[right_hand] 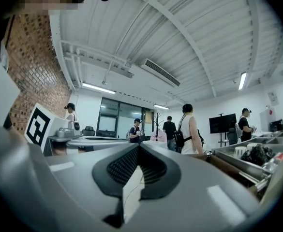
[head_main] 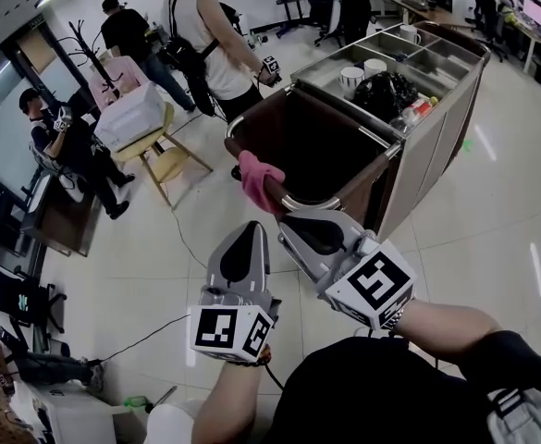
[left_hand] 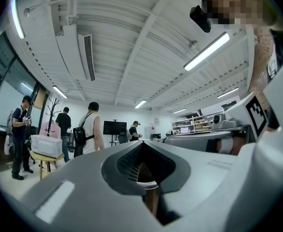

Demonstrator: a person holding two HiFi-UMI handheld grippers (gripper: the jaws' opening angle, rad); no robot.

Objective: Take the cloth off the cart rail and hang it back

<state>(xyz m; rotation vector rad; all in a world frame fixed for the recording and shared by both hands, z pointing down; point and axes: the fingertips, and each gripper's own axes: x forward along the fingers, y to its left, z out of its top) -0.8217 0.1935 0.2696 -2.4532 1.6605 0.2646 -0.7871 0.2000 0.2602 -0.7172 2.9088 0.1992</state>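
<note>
Head view, left gripper (head_main: 250,234): jaws pressing together on nothing, hovering short of the cart rail (head_main: 344,181), seemingly idling.
Head view, right gripper (head_main: 293,225): likewise closed and empty, tips aiming railward.
Head view, cloth (head_main: 259,181): draping over the rail just ahead of the right tips, fitting both a cloth awaiting lifting and one rehung.
Left gripper view: jaws meeting; people (left_hand: 90,129) standing far ahead.
Right gripper view: jaws meeting; cart trays (right_hand: 272,146) lying rightward; nothing blocking.

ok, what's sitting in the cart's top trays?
Cart top: two white cups, a black bag, a bottle, and a mug further back. Whatever lies beneath the bag is covered.
</note>
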